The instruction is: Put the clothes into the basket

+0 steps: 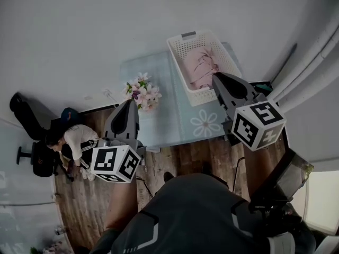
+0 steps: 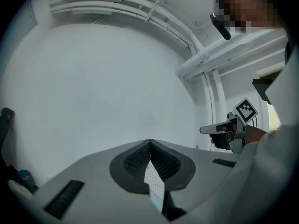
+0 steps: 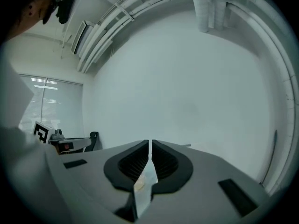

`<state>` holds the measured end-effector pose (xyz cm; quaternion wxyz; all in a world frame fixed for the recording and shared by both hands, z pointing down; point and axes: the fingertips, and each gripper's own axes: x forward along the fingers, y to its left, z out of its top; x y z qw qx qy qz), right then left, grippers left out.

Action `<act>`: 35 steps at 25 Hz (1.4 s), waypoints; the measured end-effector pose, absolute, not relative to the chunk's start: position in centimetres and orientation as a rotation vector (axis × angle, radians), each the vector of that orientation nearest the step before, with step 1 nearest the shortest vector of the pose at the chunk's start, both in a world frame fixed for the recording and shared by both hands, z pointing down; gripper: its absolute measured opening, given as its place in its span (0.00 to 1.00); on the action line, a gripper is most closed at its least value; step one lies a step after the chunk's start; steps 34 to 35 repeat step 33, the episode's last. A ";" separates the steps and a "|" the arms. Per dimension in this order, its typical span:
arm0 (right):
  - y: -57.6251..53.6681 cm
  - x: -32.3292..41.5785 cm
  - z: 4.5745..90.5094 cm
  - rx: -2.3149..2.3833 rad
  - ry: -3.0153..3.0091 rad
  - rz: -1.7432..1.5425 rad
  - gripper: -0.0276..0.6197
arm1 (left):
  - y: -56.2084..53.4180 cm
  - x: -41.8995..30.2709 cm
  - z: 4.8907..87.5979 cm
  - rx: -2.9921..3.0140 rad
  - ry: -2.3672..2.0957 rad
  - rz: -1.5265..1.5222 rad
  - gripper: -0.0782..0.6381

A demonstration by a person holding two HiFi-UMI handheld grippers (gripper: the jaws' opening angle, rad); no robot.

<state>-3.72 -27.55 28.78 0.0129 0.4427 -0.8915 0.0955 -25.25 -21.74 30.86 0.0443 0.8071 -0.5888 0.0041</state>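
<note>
We are noting left gripper [image 2: 150, 143] clenched, empty; right gripper [image 3: 149, 143] clenched, empty. Pink clothes [image 1: 200, 67] lying inside basket [image 1: 180, 49], upper right of centre. We are judging risks: right gripper dropping, clipping basket rim; left gripper brushing flowers [image 1: 143, 93].

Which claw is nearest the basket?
The right claw, its tip at the near corner of the white basket; the left claw sits farther off, by the flowers.

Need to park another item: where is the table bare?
Bare tablecloth lies between the flower bunch and the basket, down to the near edge by the printed daisy. The back right is crowded: the basket, already holding pink clothes, fills it.
</note>
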 end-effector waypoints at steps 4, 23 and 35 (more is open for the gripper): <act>-26.8 -5.2 29.0 1.440 -2.733 0.271 0.08 | -21.5 -27.4 31.1 2.458 -1.792 -0.009 0.12; -26.9 -7.4 28.7 1.481 -2.714 0.256 0.06 | -21.6 -28.9 32.3 2.451 -1.764 -0.008 0.12; -26.6 -6.9 28.8 1.467 -2.714 0.245 0.06 | -21.5 -27.7 32.1 2.451 -1.775 0.014 0.12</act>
